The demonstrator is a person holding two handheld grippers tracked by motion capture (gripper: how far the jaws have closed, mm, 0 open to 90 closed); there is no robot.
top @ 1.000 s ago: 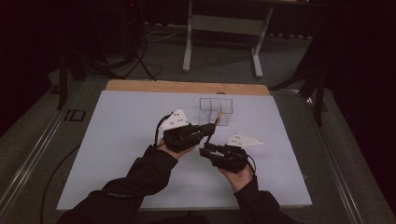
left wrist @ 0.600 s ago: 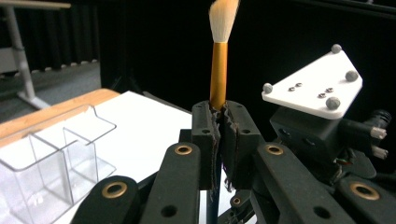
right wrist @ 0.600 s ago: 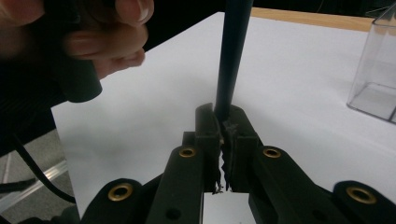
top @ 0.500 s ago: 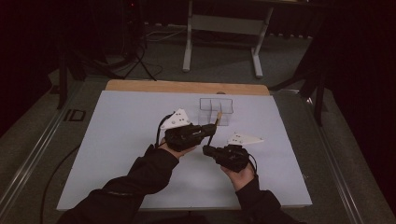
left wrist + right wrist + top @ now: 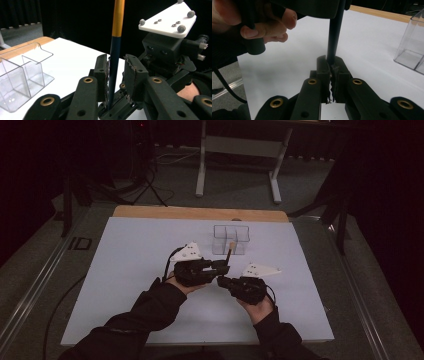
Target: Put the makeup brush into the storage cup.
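1. The right gripper [image 5: 223, 281] pinches the dark bottom end of a pencil [image 5: 115, 47]. Its jaws are pressed tight on it, so the pencil stands almost straight up.
2. The left gripper [image 5: 115, 72] has its jaws spread a little, one on each side of the pencil. It looks ready to take the pencil higher up.
3. The two grippers meet near the middle of the white table [image 5: 125, 250].
4. A clear box with walls inside [image 5: 231, 239] sits just past them, on the far side. The pencil may be meant to go in there.
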